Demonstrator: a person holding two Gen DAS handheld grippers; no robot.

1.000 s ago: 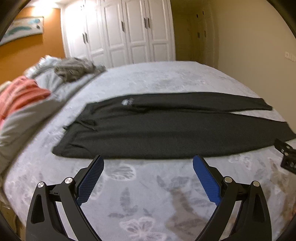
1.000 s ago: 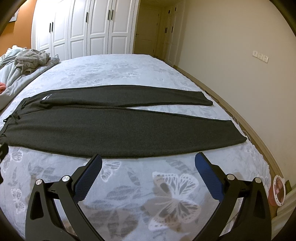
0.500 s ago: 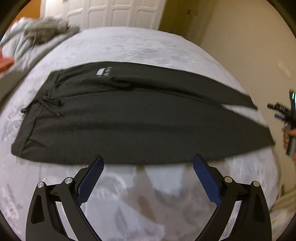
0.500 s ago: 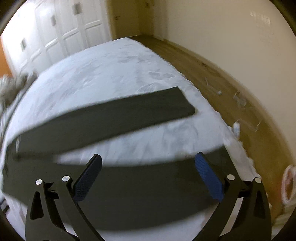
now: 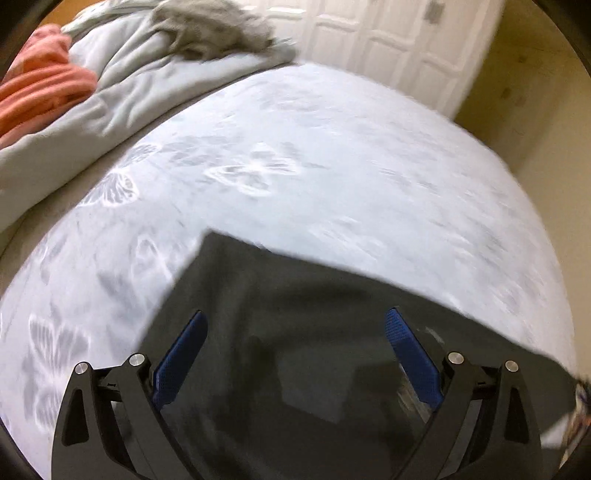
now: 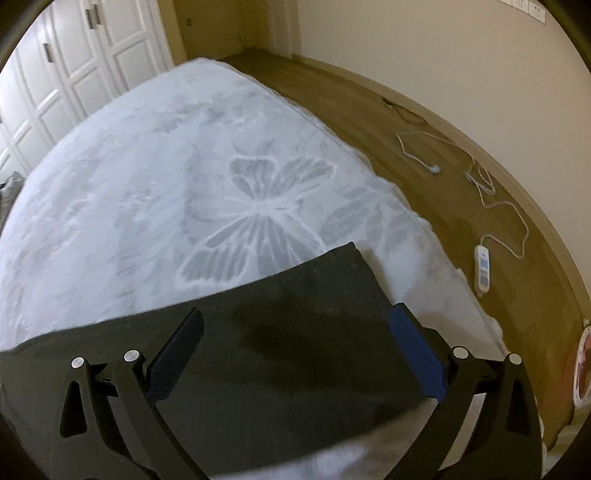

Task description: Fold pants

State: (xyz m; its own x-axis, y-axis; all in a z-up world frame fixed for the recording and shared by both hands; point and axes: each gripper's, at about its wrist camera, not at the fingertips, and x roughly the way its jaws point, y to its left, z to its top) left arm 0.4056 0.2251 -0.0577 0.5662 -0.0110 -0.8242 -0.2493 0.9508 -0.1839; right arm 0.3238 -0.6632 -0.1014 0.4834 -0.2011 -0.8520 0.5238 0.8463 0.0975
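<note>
Dark grey pants (image 5: 295, 332) lie flat on the pale butterfly-print bedspread (image 5: 295, 166). In the left wrist view my left gripper (image 5: 295, 325) hovers open over the waist end, its blue pads (image 5: 181, 358) spread wide above the fabric near the far waist corner. In the right wrist view the far leg's cuff end (image 6: 314, 295) lies under my right gripper (image 6: 295, 325), which is open, with nothing between the fingers. The near leg and the rest of the pants are out of frame.
A grey duvet (image 5: 129, 81) with an orange blanket (image 5: 40, 85) and a grey garment (image 5: 214, 29) is heaped at the bed's head end. White wardrobe doors (image 6: 74, 74) stand beyond. The bed edge (image 6: 443, 251) drops to a wooden floor with a white cable and controller (image 6: 482, 266).
Both grippers have moved forward and down over the pants: the left one over the waist end, the right one over the far leg's cuff. Both stay open.
</note>
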